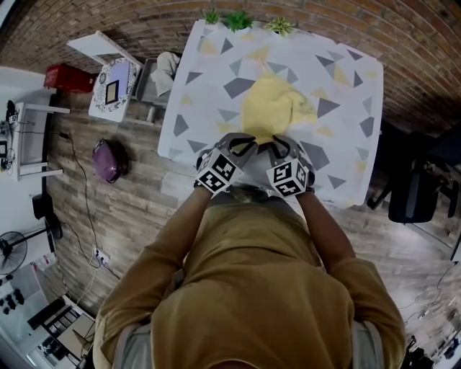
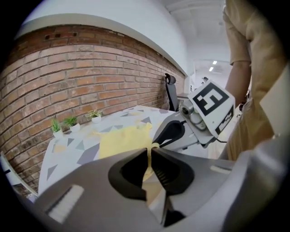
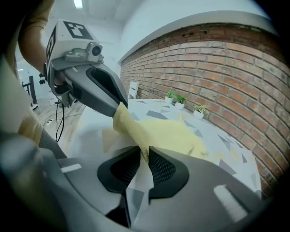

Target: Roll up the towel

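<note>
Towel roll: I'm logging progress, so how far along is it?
Done: the left gripper and the right gripper are each shut on the yellow towel at its near edge. In hand: that edge is held up between them, off the table. Left: no turn of a roll shows yet. Most of the towel lies rumpled and flat, so all the rolling remains.

We see a counter [image 1: 346,133] covered in a pale cloth with grey and yellow triangles. Three small potted plants [image 1: 238,20] line its far edge, against the brick wall [image 2: 68,68]. A rounded purple object [image 1: 108,160] and a red box [image 1: 66,76] lie on the wooden floor [image 1: 130,216], and a black chair [image 1: 414,191] stands opposite.
</note>
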`<action>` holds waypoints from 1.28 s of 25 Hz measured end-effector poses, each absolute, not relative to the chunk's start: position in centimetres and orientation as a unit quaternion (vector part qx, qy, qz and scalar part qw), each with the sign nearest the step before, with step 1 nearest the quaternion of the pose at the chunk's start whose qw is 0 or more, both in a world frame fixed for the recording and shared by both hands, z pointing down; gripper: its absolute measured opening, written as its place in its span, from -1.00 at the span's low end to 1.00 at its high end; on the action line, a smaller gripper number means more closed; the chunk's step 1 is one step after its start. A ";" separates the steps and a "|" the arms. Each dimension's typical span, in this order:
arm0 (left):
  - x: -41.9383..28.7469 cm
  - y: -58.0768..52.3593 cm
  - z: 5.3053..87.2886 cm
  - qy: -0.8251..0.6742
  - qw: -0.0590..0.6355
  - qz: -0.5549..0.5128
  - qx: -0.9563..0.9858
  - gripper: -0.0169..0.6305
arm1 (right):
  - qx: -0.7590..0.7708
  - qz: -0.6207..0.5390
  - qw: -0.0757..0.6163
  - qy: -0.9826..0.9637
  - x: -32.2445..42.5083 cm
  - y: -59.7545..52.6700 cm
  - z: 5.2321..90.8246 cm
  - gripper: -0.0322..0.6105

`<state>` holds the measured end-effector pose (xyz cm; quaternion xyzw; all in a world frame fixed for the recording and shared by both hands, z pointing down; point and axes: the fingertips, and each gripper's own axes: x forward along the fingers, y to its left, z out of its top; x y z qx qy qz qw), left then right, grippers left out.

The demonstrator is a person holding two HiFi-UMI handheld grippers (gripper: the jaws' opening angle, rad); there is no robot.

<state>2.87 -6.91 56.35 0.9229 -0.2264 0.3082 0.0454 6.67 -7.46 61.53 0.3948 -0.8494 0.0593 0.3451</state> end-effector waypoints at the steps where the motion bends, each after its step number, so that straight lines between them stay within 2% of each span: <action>1: 2.8 -6.9 56.3 -0.227 0.043 0.308 0.923 -0.68 | 0.394 0.056 0.346 -0.850 6.7 -7.6 61.4 -0.72; 11: 1.8 -7.2 56.4 -0.231 0.054 0.294 0.926 -0.69 | 0.379 0.060 0.353 -0.853 7.9 -8.0 61.6 -0.83; 14: 1.1 -7.5 56.0 -0.235 0.071 0.279 0.928 -0.69 | 0.347 0.086 0.343 -0.869 7.8 -7.4 60.3 -0.84; 24: 0.8 -6.5 53.5 -0.195 0.068 0.243 0.948 -0.69 | 0.294 0.137 0.326 -0.888 7.8 -5.6 55.5 -0.84; 32: -0.3 -4.1 56.9 -0.163 0.042 0.323 0.931 -0.69 | 0.271 0.146 0.372 -0.875 7.1 -3.4 58.8 -0.83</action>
